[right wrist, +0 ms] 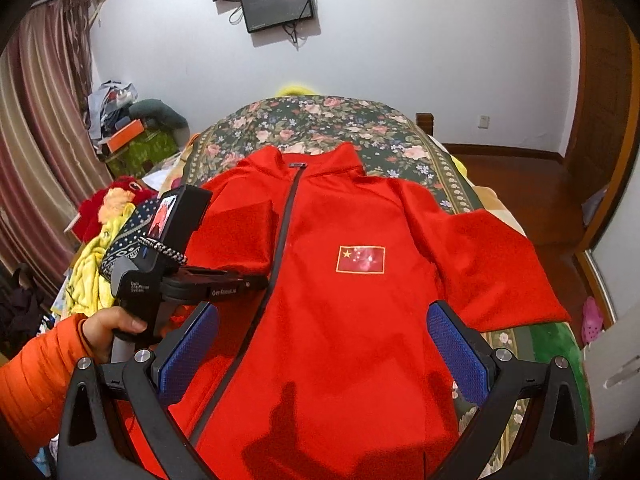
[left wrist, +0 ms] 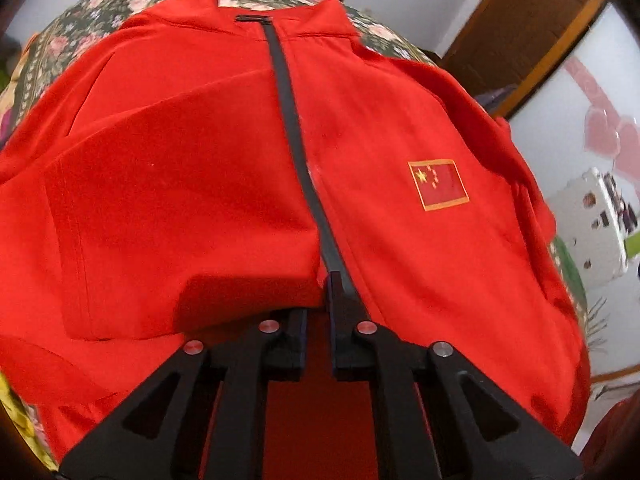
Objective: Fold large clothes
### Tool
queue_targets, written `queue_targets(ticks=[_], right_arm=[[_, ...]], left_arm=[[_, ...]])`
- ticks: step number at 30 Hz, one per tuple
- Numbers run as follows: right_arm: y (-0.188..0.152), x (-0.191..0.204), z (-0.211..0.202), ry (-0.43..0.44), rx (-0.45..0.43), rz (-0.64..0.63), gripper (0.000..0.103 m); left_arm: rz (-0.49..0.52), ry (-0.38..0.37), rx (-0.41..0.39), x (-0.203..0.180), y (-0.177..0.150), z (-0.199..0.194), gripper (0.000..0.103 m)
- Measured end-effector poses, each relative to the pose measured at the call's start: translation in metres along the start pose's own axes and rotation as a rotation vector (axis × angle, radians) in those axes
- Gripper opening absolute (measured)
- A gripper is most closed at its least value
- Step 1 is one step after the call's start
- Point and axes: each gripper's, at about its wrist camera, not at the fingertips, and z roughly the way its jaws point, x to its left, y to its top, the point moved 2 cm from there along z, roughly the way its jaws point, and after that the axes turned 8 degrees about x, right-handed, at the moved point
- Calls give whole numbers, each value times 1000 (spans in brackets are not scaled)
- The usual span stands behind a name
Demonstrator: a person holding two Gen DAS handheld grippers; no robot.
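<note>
Red jacket (right wrist: 340,280) spread mid-frame on bed (right wrist: 320,120), zip running bottom to top. Left gripper (left wrist: 318,300) nearly shut, nothing visibly pinched; right gripper (right wrist: 320,352) wide apart, nearer unfolded sleeve (right wrist: 500,264) at right.

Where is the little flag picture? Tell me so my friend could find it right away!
Look at the bed with the flowery cover. A big red jacket lies spread on it, with a dark zipper running down the middle. The flag patch sits on the chest just right of that zipper: a small gold-edged rectangle with yellow stars, the only picture on the jacket.
</note>
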Motion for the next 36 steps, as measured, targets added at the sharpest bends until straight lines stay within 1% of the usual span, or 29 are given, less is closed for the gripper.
queue_targets(ticks=[1,3,5,8,10,11,13,14,15,17,19,21,23,26,29,32,34,36], right_arm=[[0,1,-1,1,4,0,103],[1,5,-2,5,8,-3,103],[3,8,-5,3,9,-10,103],[7,18,-8,-1,9,-32,103],[9,27,-11,-6,6,-54,103],[10,32,-12,-8,3,-65,103],[15,43,-13,-10,-1,-93,103],[18,50,-13,-7,-4,-111,103],[19,56,-12,-6,-4,-124,103],[23,70,-10,-8,-4,-163,103],[27,87,-4,-12,-3,-218,103],[31,107,4,-6,5,-276,103],[35,124,16,10,19,-319,103],[39,147,41,29,62,-369,103],[44,171,80,47,125,-421,103],[44,190,120,58,195,-469,102],[43,201,149,47,238,-499,98],[42,211,177,51,285,-523,86]], left_arm=[[12,1,7,-2,-3,-2,15],[34,4,23,-5,-13,-7,39],[47,25,25,-4,-20,-16,47],[61,59,2,3,-35,-34,47],[47,74,-34,12,-43,-52,47],[33,92,-66,19,-48,-65,48],[8,120,-111,31,-52,-85,51],[-12,136,-146,42,-57,-100,54],[-25,144,-164,50,-50,-105,56],[-66,157,-209,72,-55,-125,58],[-101,164,-234,89,-53,-130,60],[-147,188,-254,113,-59,-139,63],[-197,220,-258,139,-66,-142,63],[-262,229,-245,167,-80,-137,63],[-315,232,-210,194,-90,-121,63],[-339,235,-190,207,-97,-102,63],[-348,238,-182,211,-99,-91,63],[-349,241,-179,215,-98,-79,63]])
